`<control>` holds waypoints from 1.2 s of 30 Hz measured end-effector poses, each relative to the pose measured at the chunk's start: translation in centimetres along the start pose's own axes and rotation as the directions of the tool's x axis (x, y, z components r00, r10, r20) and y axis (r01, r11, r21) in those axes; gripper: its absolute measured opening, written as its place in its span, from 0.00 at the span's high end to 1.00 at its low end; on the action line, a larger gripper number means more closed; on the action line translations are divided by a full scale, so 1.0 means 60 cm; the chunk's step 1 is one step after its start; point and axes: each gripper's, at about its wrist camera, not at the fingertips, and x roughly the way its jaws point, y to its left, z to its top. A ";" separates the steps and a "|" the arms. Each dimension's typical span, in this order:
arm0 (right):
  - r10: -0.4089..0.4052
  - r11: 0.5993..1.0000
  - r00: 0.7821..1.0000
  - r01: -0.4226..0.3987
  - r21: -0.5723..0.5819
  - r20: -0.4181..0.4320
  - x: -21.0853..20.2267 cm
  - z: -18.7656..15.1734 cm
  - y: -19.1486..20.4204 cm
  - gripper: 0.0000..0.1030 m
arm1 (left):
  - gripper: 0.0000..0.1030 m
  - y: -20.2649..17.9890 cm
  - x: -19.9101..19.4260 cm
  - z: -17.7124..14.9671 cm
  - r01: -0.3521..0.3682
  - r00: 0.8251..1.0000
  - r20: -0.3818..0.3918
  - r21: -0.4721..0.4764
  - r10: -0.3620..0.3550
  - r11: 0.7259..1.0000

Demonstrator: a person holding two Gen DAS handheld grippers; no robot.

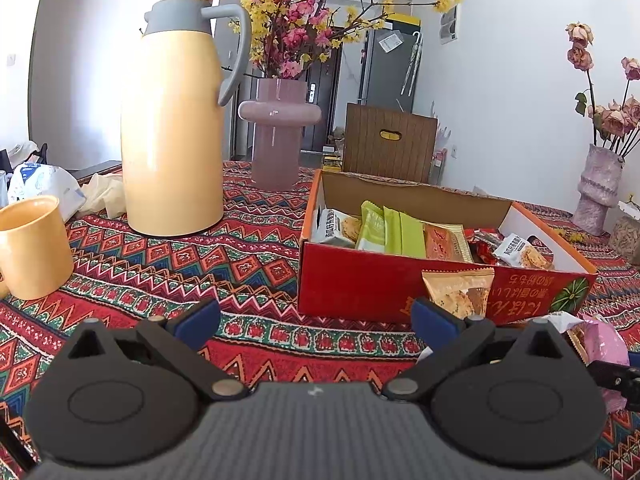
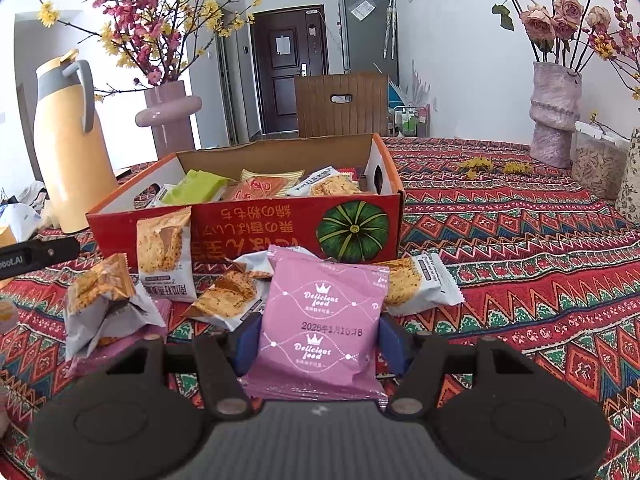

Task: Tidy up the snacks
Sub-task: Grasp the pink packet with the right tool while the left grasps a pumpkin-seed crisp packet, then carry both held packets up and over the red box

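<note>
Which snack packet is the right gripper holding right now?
The pink packet, clamped in the right gripper; the other loose packets are white-and-orange.

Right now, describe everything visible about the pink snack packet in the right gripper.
The pink snack packet is a flat, glossy foil-like pouch with crimped edges, printed twice with a white crown, "Delicious food" and dotted wavy lines, plus a stamped date across the middle. It stands upright, pinched at both sides between the blue pads of the right hand-held gripper, in front of the red box. It looks sealed and slightly puffed.

white walls [image 2: 460, 60] | dark door [image 2: 286, 68] | wooden chair [image 2: 342, 104] | bright daylight
</note>
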 end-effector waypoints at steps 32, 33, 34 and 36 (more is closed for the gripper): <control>0.074 0.995 0.997 -0.076 0.070 0.034 -0.031 -0.023 -0.035 0.41 | 0.59 -0.100 -0.015 -0.012 0.316 0.934 -0.214 0.120 -0.286 0.941; 0.076 0.994 0.997 -0.078 0.071 0.035 -0.031 -0.023 -0.036 0.41 | 0.60 -0.100 -0.017 -0.011 0.318 0.933 -0.213 0.112 -0.290 0.942; 0.078 0.994 0.996 -0.081 0.072 0.035 -0.032 -0.024 -0.036 0.41 | 0.61 -0.099 -0.018 -0.011 0.316 0.934 -0.209 0.109 -0.289 0.943; 0.082 0.994 0.996 -0.084 0.073 0.035 -0.033 -0.025 -0.038 0.41 | 0.61 -0.098 -0.022 -0.009 0.309 0.938 -0.201 0.107 -0.284 0.945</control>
